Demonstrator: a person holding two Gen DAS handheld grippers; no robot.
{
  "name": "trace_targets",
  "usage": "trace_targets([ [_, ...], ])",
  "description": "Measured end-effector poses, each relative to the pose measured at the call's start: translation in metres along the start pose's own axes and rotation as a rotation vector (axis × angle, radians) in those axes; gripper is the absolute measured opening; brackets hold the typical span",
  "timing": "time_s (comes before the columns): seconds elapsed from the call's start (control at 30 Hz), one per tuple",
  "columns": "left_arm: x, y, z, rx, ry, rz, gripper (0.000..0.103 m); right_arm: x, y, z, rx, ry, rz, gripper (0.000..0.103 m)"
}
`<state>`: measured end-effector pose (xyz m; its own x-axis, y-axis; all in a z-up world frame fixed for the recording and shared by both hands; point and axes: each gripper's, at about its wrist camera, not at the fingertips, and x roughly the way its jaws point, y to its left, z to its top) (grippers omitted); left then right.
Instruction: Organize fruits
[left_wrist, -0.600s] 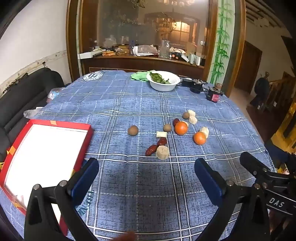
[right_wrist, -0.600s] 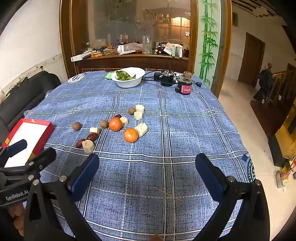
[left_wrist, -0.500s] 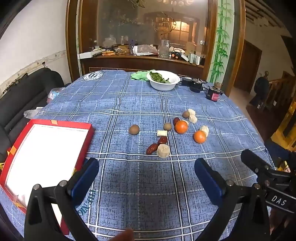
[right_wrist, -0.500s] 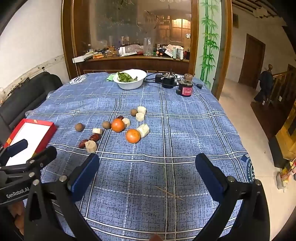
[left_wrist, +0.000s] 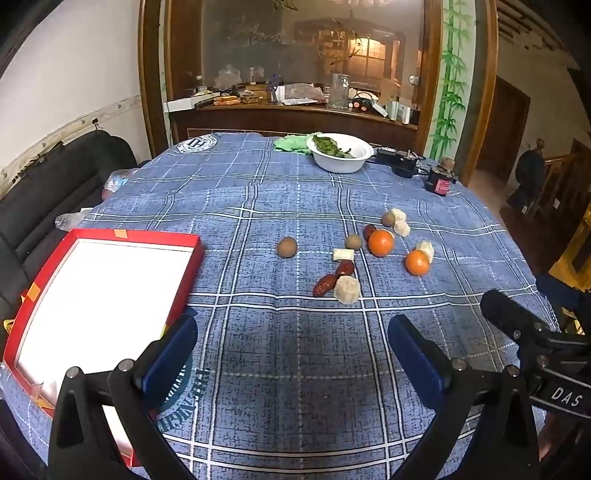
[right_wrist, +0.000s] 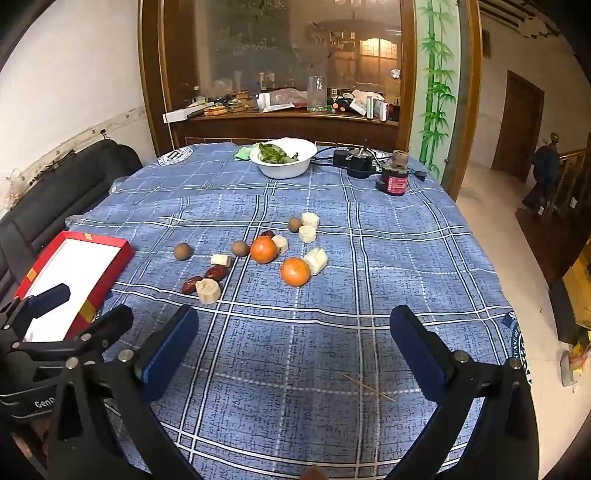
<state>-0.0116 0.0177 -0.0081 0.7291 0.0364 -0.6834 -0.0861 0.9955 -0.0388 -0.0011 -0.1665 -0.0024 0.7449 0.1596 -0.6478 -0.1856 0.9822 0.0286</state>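
Loose fruit lies mid-table on the blue checked cloth: two oranges (left_wrist: 380, 242) (right_wrist: 294, 271), brown round fruits (left_wrist: 286, 247) (right_wrist: 183, 251), red dates (left_wrist: 325, 284) (right_wrist: 216, 273) and pale banana chunks (left_wrist: 347, 290) (right_wrist: 208, 291). A red-rimmed box with a white inside (left_wrist: 99, 291) (right_wrist: 74, 273) sits at the left. My left gripper (left_wrist: 291, 354) hovers open over bare cloth, short of the fruit. My right gripper (right_wrist: 293, 343) is open too, nearer than the oranges. Each gripper shows at the edge of the other's view.
At the far side stand a white bowl of greens (left_wrist: 340, 152) (right_wrist: 283, 158), a green cloth (left_wrist: 293, 143), a black charger block (right_wrist: 356, 162) and a small dark jar (left_wrist: 439, 181) (right_wrist: 395, 177). A black sofa (left_wrist: 44, 192) lines the left. The table's edge drops off on the right.
Both grippers have eased back a little from the fruit, so the table shows slightly more of itself. Jaws stay wide. Nothing on the cloth has moved.
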Motion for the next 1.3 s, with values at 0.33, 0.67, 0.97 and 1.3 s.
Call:
trace_targets([
  [0.33, 0.001, 0.004, 0.000, -0.020, -0.005, 0.018, 0.102, 0.006, 0.008, -0.002, -0.020, 0.020, 0.018, 0.103],
  [0.67, 0.003, 0.003, 0.000, -0.018, 0.002, 0.017, 0.102, 0.009, 0.007, -0.003, -0.012, 0.030, 0.026, 0.103],
  [0.97, 0.010, -0.002, -0.001, -0.014, 0.017, 0.019, 0.102, 0.016, 0.004, -0.005, -0.005, 0.050, 0.042, 0.103],
  [1.3, 0.019, -0.002, -0.001, -0.015, 0.031, 0.018, 0.102, 0.027, 0.000, -0.008, 0.001, 0.068, 0.055, 0.103],
])
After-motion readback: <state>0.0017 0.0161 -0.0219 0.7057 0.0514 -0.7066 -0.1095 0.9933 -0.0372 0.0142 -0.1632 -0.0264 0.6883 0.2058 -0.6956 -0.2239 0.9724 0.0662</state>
